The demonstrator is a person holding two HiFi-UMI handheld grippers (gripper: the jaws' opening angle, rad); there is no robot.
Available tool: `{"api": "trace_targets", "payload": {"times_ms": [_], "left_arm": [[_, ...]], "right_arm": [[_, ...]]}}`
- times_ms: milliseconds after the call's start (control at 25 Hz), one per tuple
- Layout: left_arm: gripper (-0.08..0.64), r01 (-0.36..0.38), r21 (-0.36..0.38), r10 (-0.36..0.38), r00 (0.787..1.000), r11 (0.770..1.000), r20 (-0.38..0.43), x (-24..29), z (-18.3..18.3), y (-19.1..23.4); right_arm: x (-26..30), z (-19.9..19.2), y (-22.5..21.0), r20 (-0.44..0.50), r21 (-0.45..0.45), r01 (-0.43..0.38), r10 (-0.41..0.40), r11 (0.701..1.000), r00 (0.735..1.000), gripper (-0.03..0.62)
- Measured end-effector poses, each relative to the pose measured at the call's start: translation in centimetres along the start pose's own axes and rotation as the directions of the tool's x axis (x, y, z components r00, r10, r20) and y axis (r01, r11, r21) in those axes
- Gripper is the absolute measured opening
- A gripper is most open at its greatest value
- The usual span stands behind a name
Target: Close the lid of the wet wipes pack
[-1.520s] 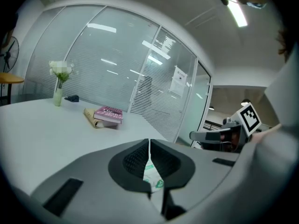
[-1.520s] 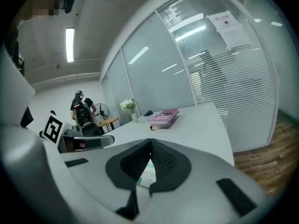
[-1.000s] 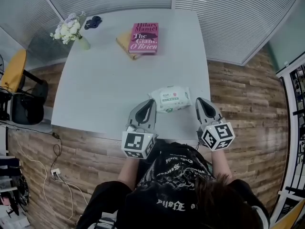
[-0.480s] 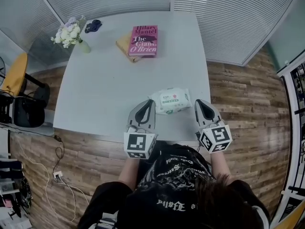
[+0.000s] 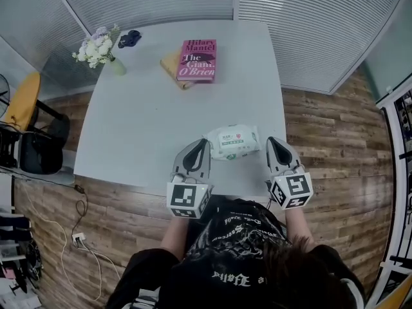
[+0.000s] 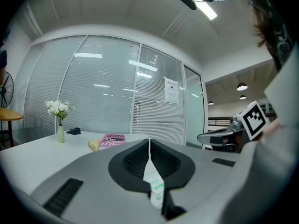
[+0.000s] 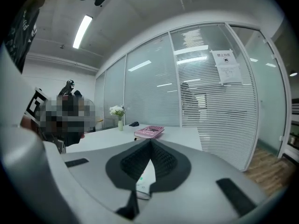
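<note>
Two grippers keep the places they had a second ago: the left gripper (image 5: pixel 206 143) sits just left of the wet wipes pack (image 5: pixel 233 141) and the right gripper (image 5: pixel 270 140) just right of it, and neither touches it. The pack lies as it did, on the table (image 5: pixel 141 127) near the edge closest to the person; only the whole head view has slid a little. Both pairs of jaws are pressed together with nothing between them. In each gripper view the dark pads meet along one line, and a strip of the pack shows beyond them through the small gap below

Whether the lid on the pack is up or down cannot be made out: the head view gives only a printed top with a round red mark, and the gripper views catch just a sliver. The person's hands are covered by the marker cubes

Far beyond the pack a pink book (image 5: pixel 197 60) rests on a tan thing (image 5: pixel 170 60), which it mostly covers. Beyond the pack and to its left a vase (image 5: pixel 116 66) holds white flowers (image 5: pixel 95 46), with a small dark thing (image 5: pixel 129 38) next to it, too small to name
</note>
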State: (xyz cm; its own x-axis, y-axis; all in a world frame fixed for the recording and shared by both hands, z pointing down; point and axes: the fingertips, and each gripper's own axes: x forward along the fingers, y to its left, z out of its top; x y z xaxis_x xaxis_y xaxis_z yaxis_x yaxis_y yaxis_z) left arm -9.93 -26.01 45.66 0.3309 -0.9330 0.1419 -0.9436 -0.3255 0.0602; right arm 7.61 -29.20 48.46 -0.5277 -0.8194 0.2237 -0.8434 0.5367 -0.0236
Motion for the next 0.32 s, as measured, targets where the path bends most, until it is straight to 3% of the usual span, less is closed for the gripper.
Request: {"api": "trace_targets", "payload": {"times_ms": [320], "left_arm": [[0.011,0.002,-0.012,-0.002,1.000,1.000,0.012,0.16,0.30,0.14]], "right_arm": [[-0.07,0.65,-0.74,0.015,-0.017,0.036,-0.036,0.999,0.999,-0.003]]}}
